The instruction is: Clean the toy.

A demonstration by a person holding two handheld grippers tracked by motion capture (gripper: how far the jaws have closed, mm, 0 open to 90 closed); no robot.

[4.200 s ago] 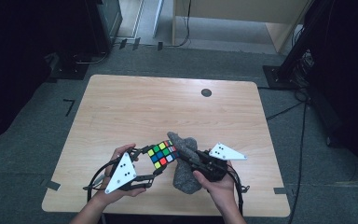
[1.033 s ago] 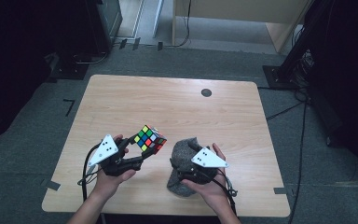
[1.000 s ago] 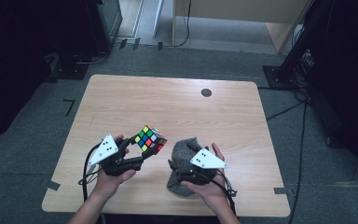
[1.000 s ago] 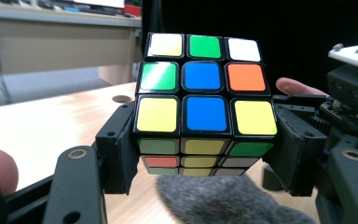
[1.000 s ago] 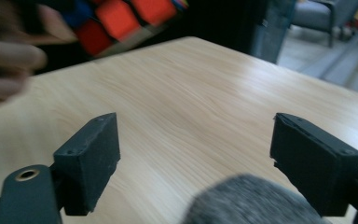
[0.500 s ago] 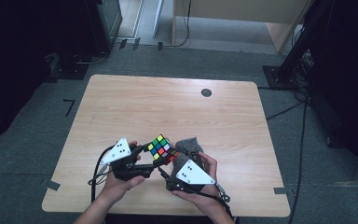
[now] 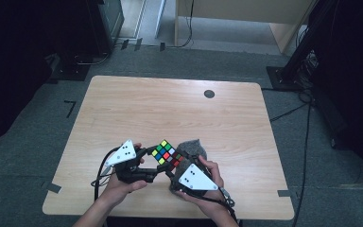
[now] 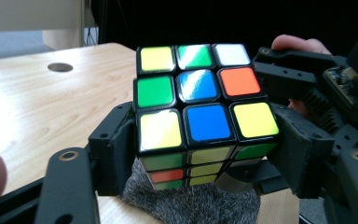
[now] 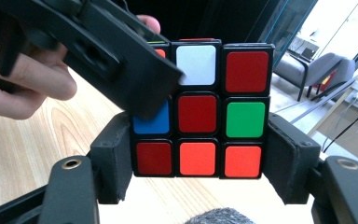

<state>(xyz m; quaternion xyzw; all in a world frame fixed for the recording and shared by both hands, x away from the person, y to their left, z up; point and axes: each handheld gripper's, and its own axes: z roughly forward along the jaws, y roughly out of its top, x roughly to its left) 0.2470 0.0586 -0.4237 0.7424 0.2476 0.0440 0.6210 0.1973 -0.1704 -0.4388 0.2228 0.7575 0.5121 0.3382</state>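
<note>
over the near edge of the light wooden table (image 7: pixel 137 109), the black-framed puzzle cube with coloured stickers (image 7: pixel 166 154) is held up between both tools. in the left gripper view the cube (image 8: pixel 200 107) sits between the left gripper (image 8: pixel 205 163)'s black jaws, which have just been opening; the left pad lies against the cube's bottom layer, while a jaw of the other tool stands at the cube's right side, so whether the left tongs still press is not clear. in the right gripper view the right gripper (image 9: pixel 198 163) has just been closing, and its pads sit flush on both sides of the cube's (image 9: pixel 214 116) bottom row of red and orange stickers — gripping it. a crumpled grey woolly cloth (image 7: pixel 193 150) lies on the table just under and behind the cube — touching the right hand (image 7: pixel 212 177). the left hand (image 7: pixel 123 182) wraps its tool's handle.
</note>
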